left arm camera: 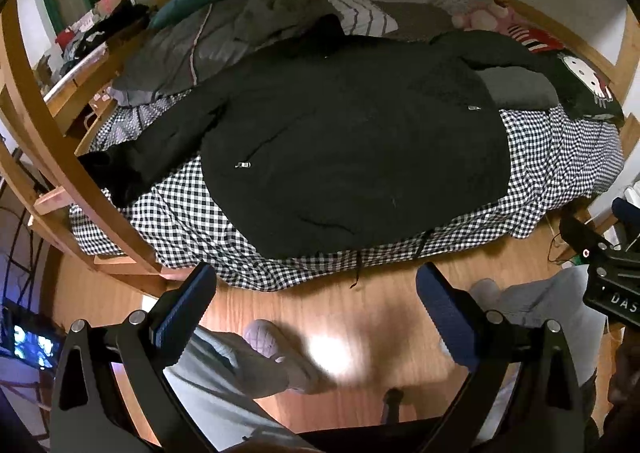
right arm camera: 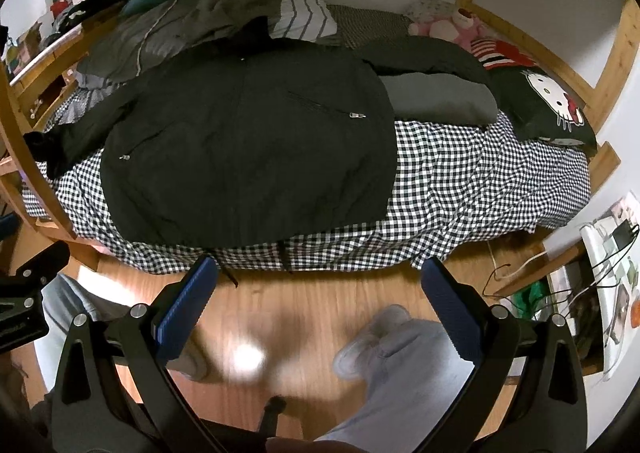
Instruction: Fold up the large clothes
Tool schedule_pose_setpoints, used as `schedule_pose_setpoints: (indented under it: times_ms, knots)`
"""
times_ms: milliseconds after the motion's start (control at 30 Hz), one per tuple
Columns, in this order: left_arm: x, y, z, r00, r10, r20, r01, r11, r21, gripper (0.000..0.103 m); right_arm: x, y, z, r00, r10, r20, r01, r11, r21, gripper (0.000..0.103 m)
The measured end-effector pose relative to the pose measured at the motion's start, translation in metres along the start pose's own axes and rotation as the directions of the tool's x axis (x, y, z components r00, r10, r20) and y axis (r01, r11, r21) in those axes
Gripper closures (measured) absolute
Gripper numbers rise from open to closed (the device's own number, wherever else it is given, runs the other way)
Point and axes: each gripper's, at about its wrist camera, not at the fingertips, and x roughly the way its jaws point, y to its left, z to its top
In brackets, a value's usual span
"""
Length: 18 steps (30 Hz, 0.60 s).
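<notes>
A large black jacket (left arm camera: 352,141) lies spread flat, front up, on a bed with a black-and-white checked sheet (left arm camera: 192,217); it also shows in the right wrist view (right arm camera: 248,149). One sleeve (left arm camera: 160,149) stretches to the left, the other (left arm camera: 480,49) lies folded at the right. My left gripper (left arm camera: 316,285) is open and empty, above the wooden floor in front of the bed. My right gripper (right arm camera: 320,277) is open and empty, also short of the bed edge. The right gripper's body shows at the right edge of the left wrist view (left arm camera: 608,273).
Grey bedding (left arm camera: 208,45), a striped pillow (left arm camera: 356,9), a Hello Kitty cushion (right arm camera: 548,109) and a pink plush (right arm camera: 444,25) lie at the back of the bed. A wooden bed frame post (left arm camera: 48,157) stands left. The person's slippered feet (left arm camera: 280,349) are on the floor. Cables (right arm camera: 532,265) lie right.
</notes>
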Motion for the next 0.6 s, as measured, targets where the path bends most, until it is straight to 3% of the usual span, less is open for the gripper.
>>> schedule_pose_setpoints:
  times_ms: [600]
  knots:
    - [-0.002,-0.013,-0.003,1.0,0.003,-0.002,-0.003,1.0,0.03,0.005,0.002,-0.012,-0.011,1.0,0.025,-0.016,-0.025,0.999,0.035,0.003]
